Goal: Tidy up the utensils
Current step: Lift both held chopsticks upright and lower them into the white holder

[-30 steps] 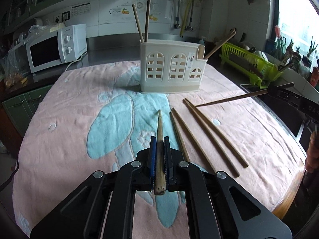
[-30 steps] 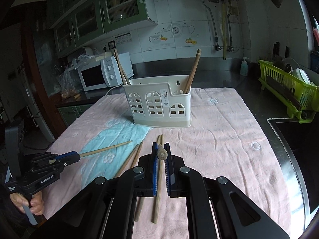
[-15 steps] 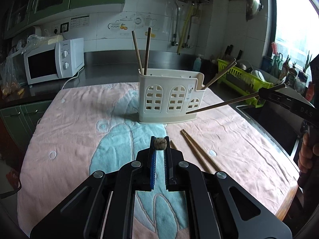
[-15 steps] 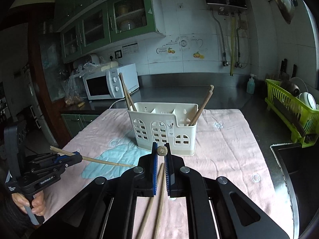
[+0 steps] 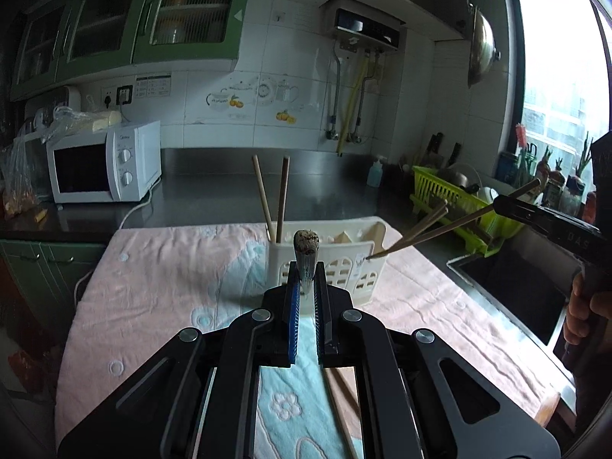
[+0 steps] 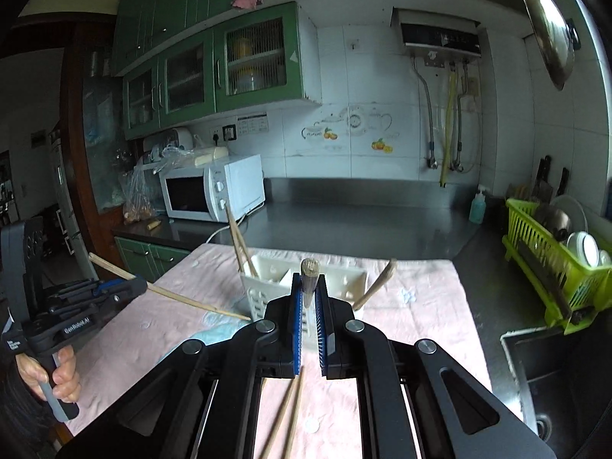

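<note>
Left wrist view: left gripper (image 5: 306, 287) has its fingers closed on a chopstick (image 5: 306, 246), seen nearly end-on, butt toward the lens. Right wrist view shows the same stick (image 6: 183, 298) from the side: long axis slanted, tip down and forward, ending just beside the lower front-left corner of the cream utensil holder (image 6: 264, 290), apparently outside it, not over the opening.

Right gripper (image 6: 310, 298) likewise clamped on a second chopstick (image 6: 310, 271). From the left wrist view this stick (image 5: 440, 227) runs in from the right, tip low against the holder's (image 5: 325, 264) right front face near the rim.

Holder stands on the pink-and-blue towel (image 5: 172, 267) over the counter. Already in it: two chopsticks upright at left (image 5: 281, 199), two leaning out at right (image 5: 424, 222). Loose sticks (image 6: 287, 417) on the towel below the grippers.

Judgement: both tips lie in front of the holder and low. Each stick wants raising and tipping toward vertical before its tip clears the rim. Neither hand is clearly the nearer.
</note>
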Motion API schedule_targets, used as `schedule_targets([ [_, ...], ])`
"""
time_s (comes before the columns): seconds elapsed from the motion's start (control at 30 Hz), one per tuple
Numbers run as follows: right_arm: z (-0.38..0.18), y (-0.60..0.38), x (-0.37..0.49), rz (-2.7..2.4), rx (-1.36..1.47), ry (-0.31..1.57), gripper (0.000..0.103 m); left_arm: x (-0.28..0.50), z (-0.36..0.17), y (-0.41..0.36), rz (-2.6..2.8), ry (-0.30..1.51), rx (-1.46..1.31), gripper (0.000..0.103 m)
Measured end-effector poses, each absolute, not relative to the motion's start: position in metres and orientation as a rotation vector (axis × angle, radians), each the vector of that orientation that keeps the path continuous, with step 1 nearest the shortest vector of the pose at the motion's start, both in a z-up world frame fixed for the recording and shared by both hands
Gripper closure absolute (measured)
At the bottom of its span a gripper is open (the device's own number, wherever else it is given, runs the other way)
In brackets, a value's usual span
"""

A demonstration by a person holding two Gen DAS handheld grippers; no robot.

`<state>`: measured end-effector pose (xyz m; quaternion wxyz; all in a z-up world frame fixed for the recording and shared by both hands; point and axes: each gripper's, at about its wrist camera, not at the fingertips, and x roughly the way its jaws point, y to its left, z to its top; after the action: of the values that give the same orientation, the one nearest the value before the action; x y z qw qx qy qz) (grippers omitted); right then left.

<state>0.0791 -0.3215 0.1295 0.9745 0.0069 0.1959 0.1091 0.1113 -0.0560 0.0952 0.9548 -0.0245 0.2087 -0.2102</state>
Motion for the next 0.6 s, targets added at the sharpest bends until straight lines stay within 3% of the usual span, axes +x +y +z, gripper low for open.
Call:
schedule_targets([
  [0.3,0.155,-0.336,0.114,0.186,-0.02,0.42,0.097,0.145,0.141,-0.076,-0.411,0.34,-0.037,0.098],
  [0.6,0.141,-0.339,0.161,0.194,-0.021,0.535,0.097,0.199,0.141,-0.106,-0.394,0.458,0.057,0.097],
])
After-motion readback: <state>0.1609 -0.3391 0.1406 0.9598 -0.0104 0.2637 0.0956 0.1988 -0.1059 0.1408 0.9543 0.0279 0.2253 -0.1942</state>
